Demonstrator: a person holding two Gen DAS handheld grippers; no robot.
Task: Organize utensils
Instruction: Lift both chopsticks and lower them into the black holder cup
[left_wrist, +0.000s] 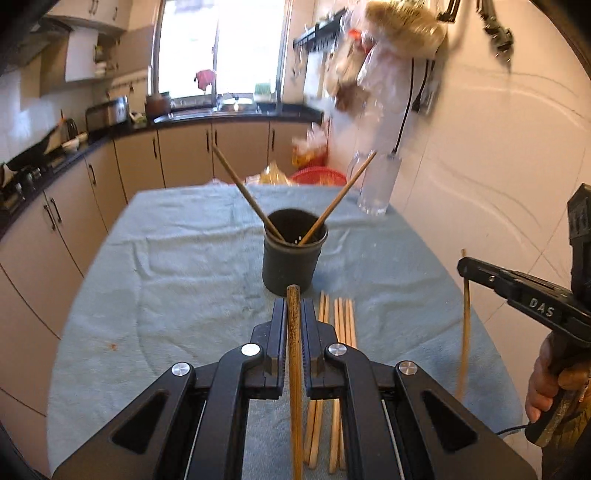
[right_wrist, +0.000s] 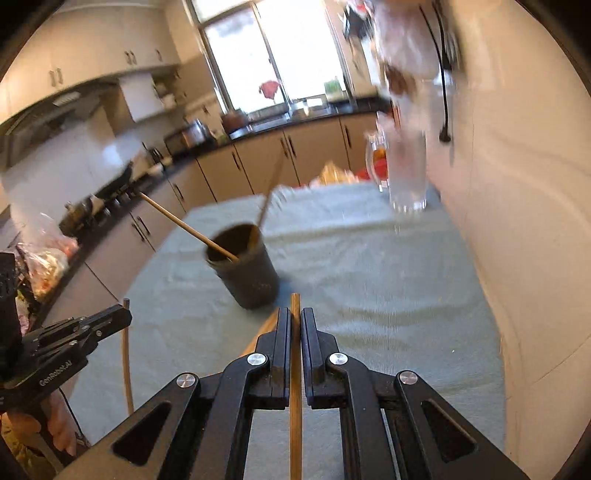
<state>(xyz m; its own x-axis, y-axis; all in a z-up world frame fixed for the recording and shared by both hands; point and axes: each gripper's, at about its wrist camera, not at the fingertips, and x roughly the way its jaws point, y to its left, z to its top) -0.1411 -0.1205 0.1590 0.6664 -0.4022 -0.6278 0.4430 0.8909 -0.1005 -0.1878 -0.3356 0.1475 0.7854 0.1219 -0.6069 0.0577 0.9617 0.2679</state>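
A dark cup (left_wrist: 291, 253) stands mid-table on the blue-green cloth with two chopsticks (left_wrist: 242, 190) leaning out of it; the same cup (right_wrist: 245, 269) shows in the right wrist view. My left gripper (left_wrist: 294, 306) is shut on a brown chopstick (left_wrist: 294, 369), held above the cloth just short of the cup. My right gripper (right_wrist: 294, 314) is shut on a lighter chopstick (right_wrist: 295, 387). Seen from the left wrist view, the right gripper (left_wrist: 466, 263) holds its chopstick (left_wrist: 464, 325) hanging down. Several loose chopsticks (left_wrist: 345, 325) lie on the cloth under my left gripper.
A clear glass jar (left_wrist: 378, 182) stands at the table's far right by the white wall; a red basket (left_wrist: 319, 175) sits beyond the far edge. Kitchen cabinets and a black counter (left_wrist: 74, 155) run along the left. A person's hand (left_wrist: 550, 376) grips the right tool.
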